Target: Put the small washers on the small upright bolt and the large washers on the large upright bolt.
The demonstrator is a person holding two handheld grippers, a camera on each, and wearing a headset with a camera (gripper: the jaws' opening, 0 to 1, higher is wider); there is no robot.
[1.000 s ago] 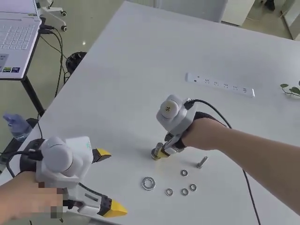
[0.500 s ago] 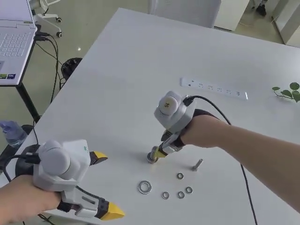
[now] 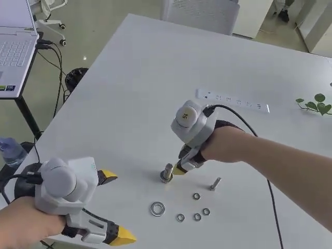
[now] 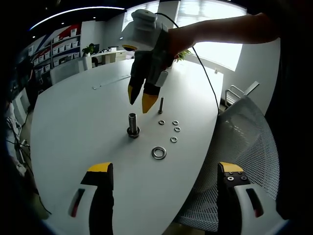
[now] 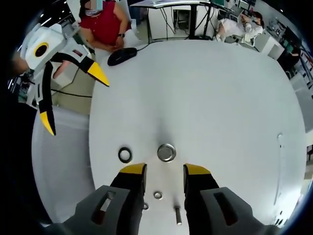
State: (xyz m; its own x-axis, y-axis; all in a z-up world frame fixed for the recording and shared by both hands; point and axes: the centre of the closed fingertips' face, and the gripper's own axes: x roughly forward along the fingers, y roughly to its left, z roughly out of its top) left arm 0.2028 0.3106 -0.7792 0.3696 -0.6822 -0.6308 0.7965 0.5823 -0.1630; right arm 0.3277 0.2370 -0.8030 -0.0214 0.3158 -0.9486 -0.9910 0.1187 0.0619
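Observation:
The large bolt (image 3: pixel 166 173) (image 4: pixel 133 125) (image 5: pixel 166 152) stands upright on the white table. My right gripper (image 3: pixel 180 168) (image 4: pixel 141 100) (image 5: pixel 165 171) hovers just behind it, open by a narrow gap with nothing between its fingers. A large washer (image 3: pixel 157 209) (image 4: pixel 158 152) (image 5: pixel 125 154) lies flat nearby. Several small washers (image 3: pixel 196 196) (image 4: pixel 175 122) (image 5: pixel 158 195) lie scattered beside the small bolt (image 3: pixel 215 183) (image 4: pixel 161 105), which looks upright in the left gripper view. My left gripper (image 3: pixel 116 207) (image 4: pixel 164 169) (image 5: pixel 73 98) is wide open at the table's near edge, holding nothing.
A white power strip (image 3: pixel 232 100) lies further back on the table (image 3: pixel 129 104). A laptop (image 3: pixel 13 46) sits on a side stand to the left, with cables below. A mesh chair (image 4: pixel 234 142) stands by the near edge.
My right gripper was shut around the large bolt; now it has let go and drawn back slightly, leaving the bolt standing alone. The head camera shifted; my left gripper stays open.

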